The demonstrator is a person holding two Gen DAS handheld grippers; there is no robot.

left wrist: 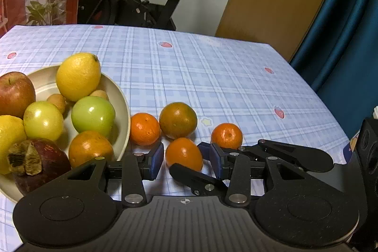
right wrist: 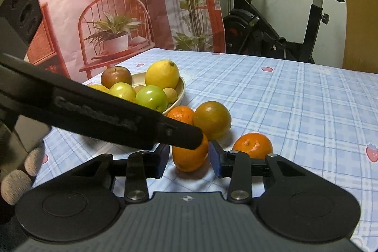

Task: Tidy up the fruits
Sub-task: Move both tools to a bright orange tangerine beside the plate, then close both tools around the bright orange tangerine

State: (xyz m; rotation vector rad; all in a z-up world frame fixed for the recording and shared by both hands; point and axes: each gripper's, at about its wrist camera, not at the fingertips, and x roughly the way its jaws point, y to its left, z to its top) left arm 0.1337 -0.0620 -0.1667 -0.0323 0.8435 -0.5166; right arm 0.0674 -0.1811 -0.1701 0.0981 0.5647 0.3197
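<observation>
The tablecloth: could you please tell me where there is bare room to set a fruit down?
The far half of the tablecloth, beyond the bowl and the four loose oranges, is bare to its far and right edges. Crowded: the near strip beside the bowl, where the oranges sit close together, and the bowl itself, full of fruit.

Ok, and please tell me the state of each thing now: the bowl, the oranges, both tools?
Bowl: upright, full of fruit.
Nearest orange: resting on the tablecloth, between both tools.
Other three oranges: loose beside the bowl.
Left tool: open, pads clear of the nearest orange.
Right tool: narrowly around the same orange; grip unclear.
</observation>
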